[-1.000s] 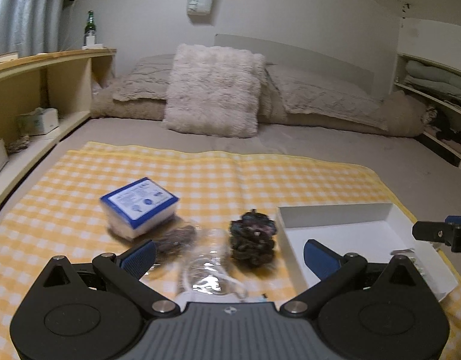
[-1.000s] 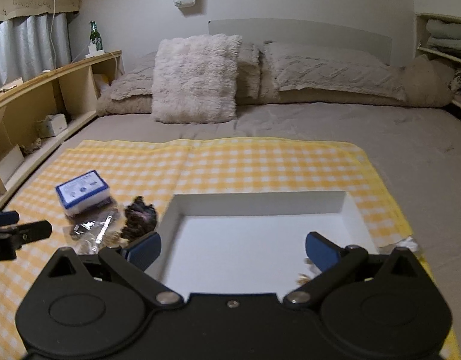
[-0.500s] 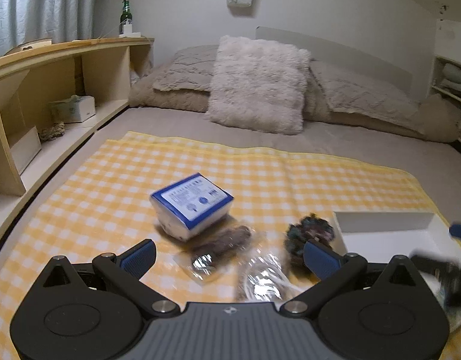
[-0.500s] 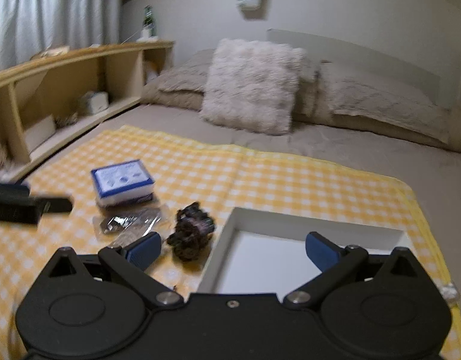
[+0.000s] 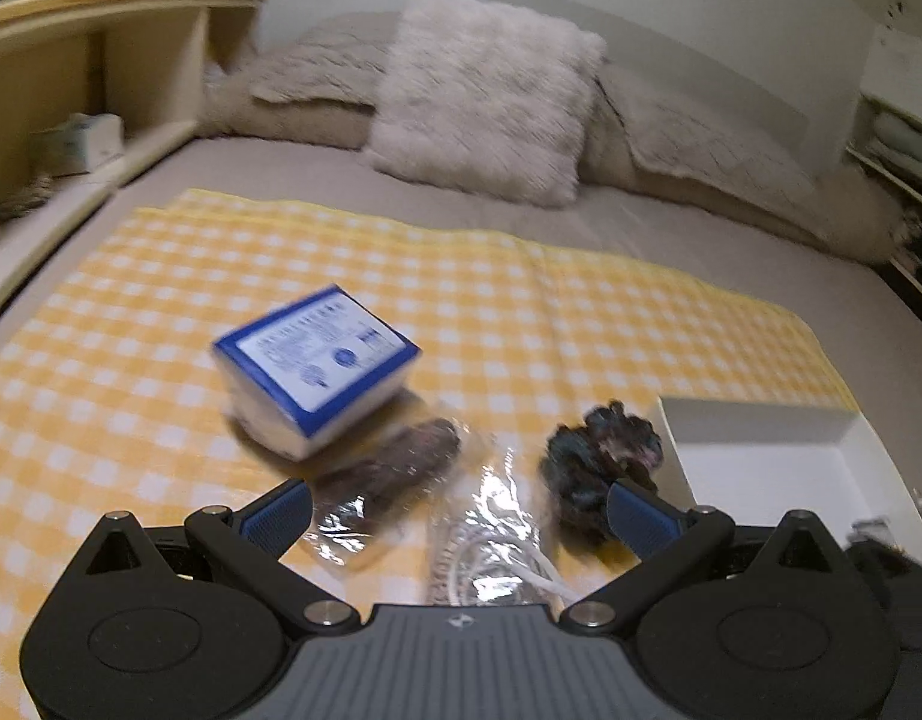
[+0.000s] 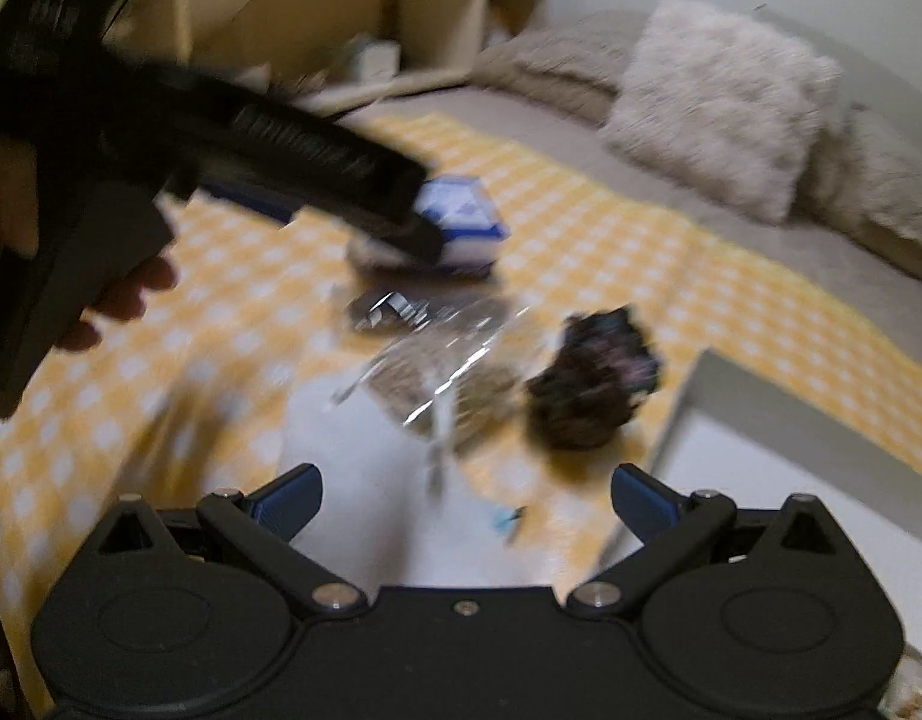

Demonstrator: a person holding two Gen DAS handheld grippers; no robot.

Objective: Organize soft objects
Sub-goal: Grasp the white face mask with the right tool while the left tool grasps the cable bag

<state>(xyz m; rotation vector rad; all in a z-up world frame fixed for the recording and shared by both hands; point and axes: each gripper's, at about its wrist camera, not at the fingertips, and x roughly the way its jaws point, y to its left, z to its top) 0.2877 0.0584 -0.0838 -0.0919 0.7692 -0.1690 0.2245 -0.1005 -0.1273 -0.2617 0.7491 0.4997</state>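
Both hand-held grippers swung left; left hand-held gripper [image 5: 455, 507] and right hand-held gripper [image 6: 463, 495] spread, empty. Risk: colliding over dark scrunchie [image 5: 601, 462] at 1 o'clock.

My feeds look dim and warm — the right wrist view smears heavily, the left only mildly. Glare flecks the plastic bags [image 5: 490, 516]; fisheye bends the edges.

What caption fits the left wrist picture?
Open left gripper over plastic packets and a dark scrunchie on a checked cloth.
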